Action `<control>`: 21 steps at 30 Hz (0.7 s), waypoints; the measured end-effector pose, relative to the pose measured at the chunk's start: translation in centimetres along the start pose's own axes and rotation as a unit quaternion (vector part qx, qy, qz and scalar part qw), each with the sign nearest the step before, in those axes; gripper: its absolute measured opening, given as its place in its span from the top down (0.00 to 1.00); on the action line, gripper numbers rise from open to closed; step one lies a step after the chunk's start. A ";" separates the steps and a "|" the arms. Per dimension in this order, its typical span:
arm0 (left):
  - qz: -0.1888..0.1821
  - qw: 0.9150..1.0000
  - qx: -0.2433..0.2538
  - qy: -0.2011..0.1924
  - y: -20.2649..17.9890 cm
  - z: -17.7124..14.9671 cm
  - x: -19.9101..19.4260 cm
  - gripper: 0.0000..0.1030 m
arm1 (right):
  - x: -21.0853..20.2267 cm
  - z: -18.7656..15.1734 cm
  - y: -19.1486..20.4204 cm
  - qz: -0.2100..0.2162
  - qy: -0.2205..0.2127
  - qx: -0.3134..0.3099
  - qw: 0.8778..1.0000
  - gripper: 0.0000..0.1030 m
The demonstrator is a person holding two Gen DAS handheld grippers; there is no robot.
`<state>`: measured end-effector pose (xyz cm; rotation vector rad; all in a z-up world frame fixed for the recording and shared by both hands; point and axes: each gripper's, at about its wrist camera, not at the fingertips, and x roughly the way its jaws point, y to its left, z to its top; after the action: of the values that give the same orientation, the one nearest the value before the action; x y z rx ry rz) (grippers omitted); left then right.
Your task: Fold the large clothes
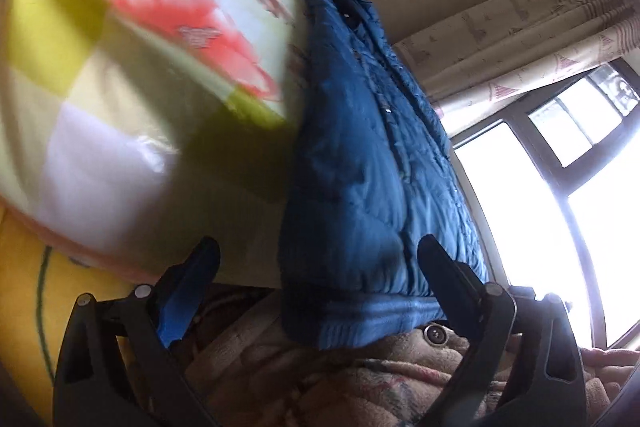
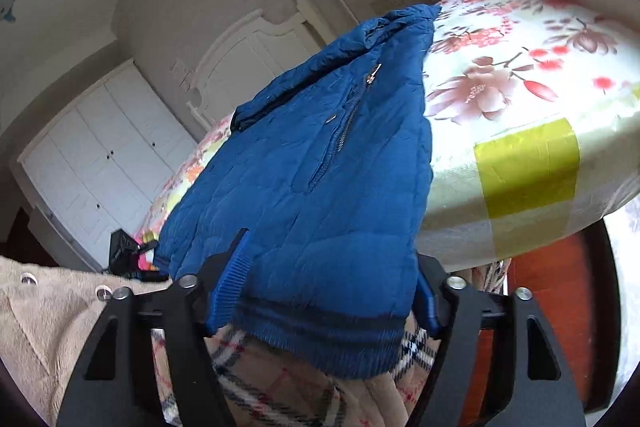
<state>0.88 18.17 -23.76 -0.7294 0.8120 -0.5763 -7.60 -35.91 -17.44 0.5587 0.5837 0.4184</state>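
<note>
- While the blue padded jacket [image 2: 304,163] lies on the floral bedspread [image 2: 532,75], its ribbed hem [image 2: 320,339] hangs off the near bed edge toward me and its collar points away toward the headboard [image 2: 256,39].
- Long axis of the jacket: runs straight away from both grippers, hem nearest, collar farthest. Zip is on the upper face.
- Right gripper [image 2: 320,291]: jaws part-spread, one finger at each side of the hem. I see the cloth between them, but the pads do not look pressed on it; I log it as not gripping.
- Left gripper [image 1: 320,267]: jaws spread wide; the hem corner sits between the fingers, nearer the right-hand one, with nothing pinched. This view is blurred on the bedspread side.
- Judgement: both hands are about equally near the hem, each at one of its corners. The coming fold likely turns on this, hem carried up along the long axis toward the collar.
- Below the hem: a beige fleece garment [image 2: 48,315] and plaid cloth [image 2: 256,379], apparently the person's clothing.
- Risk, as I judge it: slippery padded fabric may slide off the bed edge.
</note>
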 end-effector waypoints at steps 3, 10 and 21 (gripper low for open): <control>-0.002 0.999 0.037 -0.002 -1.7 0.1 0.2 0.69 | -1.2 -0.5 0.8 0.006 -0.027 -0.024 0.999 0.78; -0.069 0.988 0.087 -0.104 -8.7 0.9 -7.3 0.88 | -5.9 1.7 5.8 0.077 -0.110 -0.075 0.988 0.81; -0.174 0.956 0.135 -0.193 -18.0 7.5 -14.0 0.82 | -10.7 12.3 14.0 0.097 -0.168 -0.132 0.972 0.81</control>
<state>-4.22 19.47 -0.27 -0.7048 0.2325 -0.8118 -11.10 -35.14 3.72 0.4192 0.1442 0.5633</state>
